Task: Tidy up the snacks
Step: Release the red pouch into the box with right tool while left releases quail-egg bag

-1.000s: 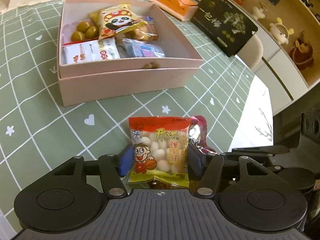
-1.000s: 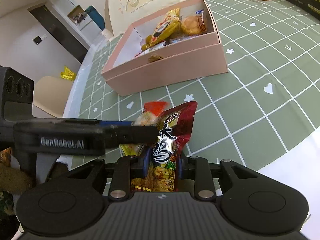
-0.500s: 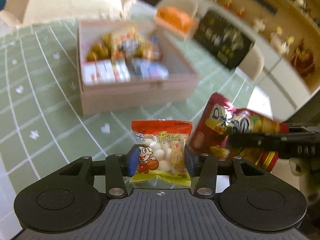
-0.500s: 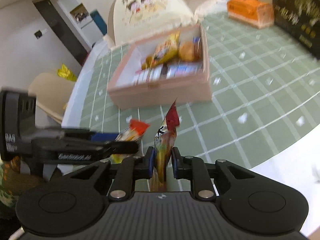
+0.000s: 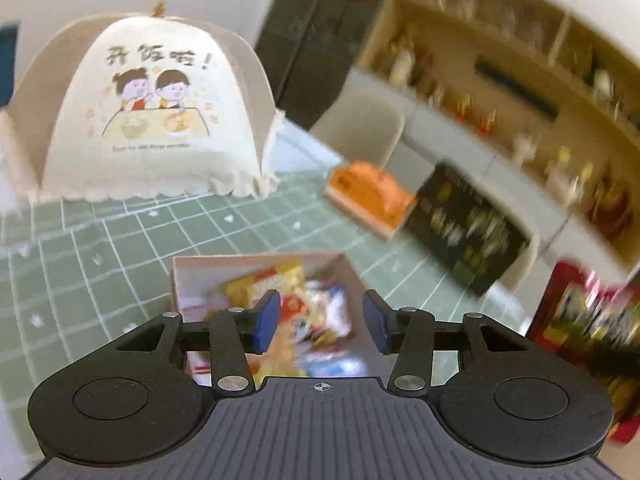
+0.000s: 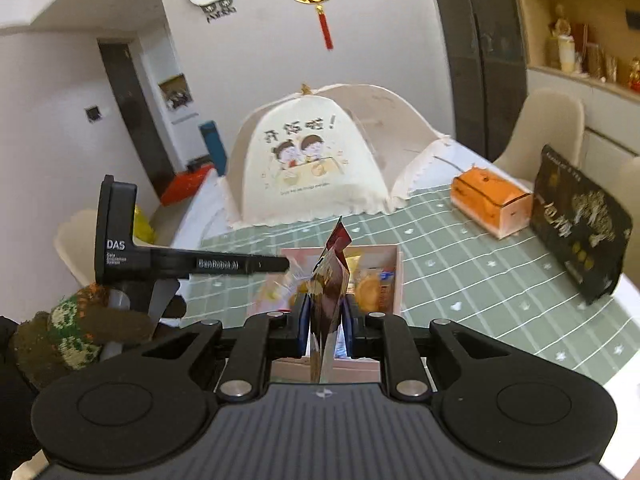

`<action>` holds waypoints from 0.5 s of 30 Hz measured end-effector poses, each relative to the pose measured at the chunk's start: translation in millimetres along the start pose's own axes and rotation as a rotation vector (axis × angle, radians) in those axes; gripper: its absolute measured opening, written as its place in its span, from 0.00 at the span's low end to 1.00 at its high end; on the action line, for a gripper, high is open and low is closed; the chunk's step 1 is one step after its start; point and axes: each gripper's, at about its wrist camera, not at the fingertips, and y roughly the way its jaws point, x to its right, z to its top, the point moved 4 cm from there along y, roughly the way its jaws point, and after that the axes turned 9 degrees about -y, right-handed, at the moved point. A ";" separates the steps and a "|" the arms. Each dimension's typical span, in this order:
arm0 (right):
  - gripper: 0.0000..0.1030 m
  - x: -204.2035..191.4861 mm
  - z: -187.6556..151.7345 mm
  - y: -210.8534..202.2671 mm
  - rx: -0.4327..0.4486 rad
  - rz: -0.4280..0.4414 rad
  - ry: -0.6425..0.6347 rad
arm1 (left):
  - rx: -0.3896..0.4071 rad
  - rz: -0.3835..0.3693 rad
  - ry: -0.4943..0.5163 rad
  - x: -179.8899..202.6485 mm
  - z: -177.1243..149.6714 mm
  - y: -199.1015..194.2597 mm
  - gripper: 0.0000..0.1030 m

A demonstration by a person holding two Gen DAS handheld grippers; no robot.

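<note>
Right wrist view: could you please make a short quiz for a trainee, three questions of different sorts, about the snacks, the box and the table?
1. True or false: the right gripper is empty.
2. The carton beside the black box is: A orange, B blue, C green.
3. What stands beyond the pink box on the table?
Key: 1 false, it is shut on the red snack packet; 2 A; 3 the cream food cover.
</note>
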 end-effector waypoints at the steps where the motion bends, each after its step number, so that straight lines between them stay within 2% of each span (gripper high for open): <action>1: 0.16 1.4 1.2 1.9 -0.008 -0.004 0.004 | 0.022 -0.005 -0.035 -6.6 -0.9 -5.7 0.50; 6: 0.16 4.0 12.5 19.4 -0.010 0.073 0.071 | 0.103 0.048 -0.088 -30.8 -6.3 -39.1 0.50; 9: 0.16 3.8 33.1 46.1 0.071 0.197 0.159 | 0.101 0.078 -0.151 -45.9 -14.4 -49.7 0.50; 10: 0.18 6.0 38.5 59.7 0.106 0.255 0.200 | 0.095 0.100 -0.155 -49.3 -20.8 -52.2 0.50; 11: 0.22 8.1 41.0 75.1 0.109 0.272 0.221 | 0.086 0.127 -0.153 -52.2 -27.4 -53.8 0.50; 12: 0.30 13.1 39.1 93.7 0.080 0.254 0.240 | 0.079 0.149 -0.144 -53.5 -35.7 -55.7 0.50; 15: 0.31 35.8 2.6 129.4 -0.058 0.108 0.306 | 0.065 0.176 -0.089 -49.6 -67.7 -62.3 0.50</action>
